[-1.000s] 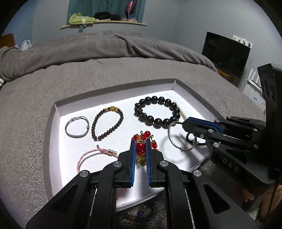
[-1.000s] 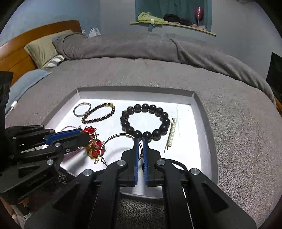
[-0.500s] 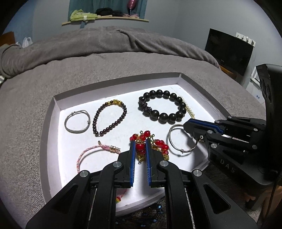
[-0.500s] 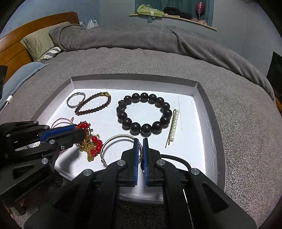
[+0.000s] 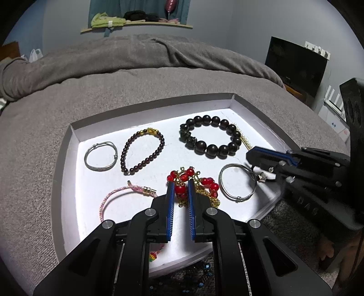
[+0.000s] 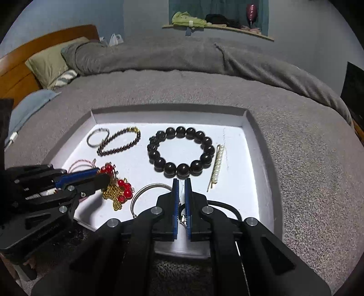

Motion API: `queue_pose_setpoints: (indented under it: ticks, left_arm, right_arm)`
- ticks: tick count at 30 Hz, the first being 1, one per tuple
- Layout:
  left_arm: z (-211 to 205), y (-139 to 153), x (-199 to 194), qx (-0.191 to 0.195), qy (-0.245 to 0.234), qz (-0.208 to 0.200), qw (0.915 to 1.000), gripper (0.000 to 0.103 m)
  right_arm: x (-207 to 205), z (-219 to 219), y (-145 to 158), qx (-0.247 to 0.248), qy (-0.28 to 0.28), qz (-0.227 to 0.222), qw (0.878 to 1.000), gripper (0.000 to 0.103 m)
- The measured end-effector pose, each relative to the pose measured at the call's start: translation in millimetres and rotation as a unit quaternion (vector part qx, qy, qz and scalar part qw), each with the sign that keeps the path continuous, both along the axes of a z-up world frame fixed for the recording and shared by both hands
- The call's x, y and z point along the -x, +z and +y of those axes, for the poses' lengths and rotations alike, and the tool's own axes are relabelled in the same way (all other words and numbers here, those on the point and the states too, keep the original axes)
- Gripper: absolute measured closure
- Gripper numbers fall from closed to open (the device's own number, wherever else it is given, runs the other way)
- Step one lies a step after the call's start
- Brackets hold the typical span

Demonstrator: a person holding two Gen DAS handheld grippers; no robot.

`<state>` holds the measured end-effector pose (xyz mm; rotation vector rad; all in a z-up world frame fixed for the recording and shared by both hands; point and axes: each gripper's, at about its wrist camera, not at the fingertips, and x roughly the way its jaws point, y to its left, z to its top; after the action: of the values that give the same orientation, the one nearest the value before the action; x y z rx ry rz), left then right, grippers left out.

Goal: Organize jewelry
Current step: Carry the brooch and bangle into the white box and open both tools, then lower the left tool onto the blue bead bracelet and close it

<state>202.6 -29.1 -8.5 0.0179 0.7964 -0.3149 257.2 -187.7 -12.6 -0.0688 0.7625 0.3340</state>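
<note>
since a second ago the thin silver wire bangle lies flat near the white tray front edge. left gripper is clamped on the red bead and gold chain bracelet. right wrist view: right gripper is pressed together over the bangle's clasp.

A grey blanket covers the bed, bunched into a ridge along the far side. A wooden headboard stands at the left, with an olive pillow against it. A wall shelf carries green cloth and dark items. A black screen stands at the right
</note>
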Motion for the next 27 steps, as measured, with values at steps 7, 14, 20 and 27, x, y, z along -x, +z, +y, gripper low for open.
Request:
queue_pose_setpoints:
  ticks: [7,14,20,27]
  left_arm:
    - [1,8,9,-0.002,0.007,-0.030,0.9995,0.077]
    - [6,17,16,-0.016,0.036,-0.061,0.9973,0.065]
    - [25,39,30,-0.009,0.095,-0.097,0.9907,0.034]
    - [33,63,60,-0.028,0.122,-0.125,0.9843,0.017]
  right_arm:
    - [8,-16,13,-0.034,-0.027,-0.026,0.999,0.080]
    - [9,-20,14,-0.040,-0.036,-0.028,0.998,0.047]
    - [19,-37,31,-0.054,-0.065,-0.050,0.995,0.021]
    - [50,-50,58,-0.072,-0.084,-0.077,0.991,0.005]
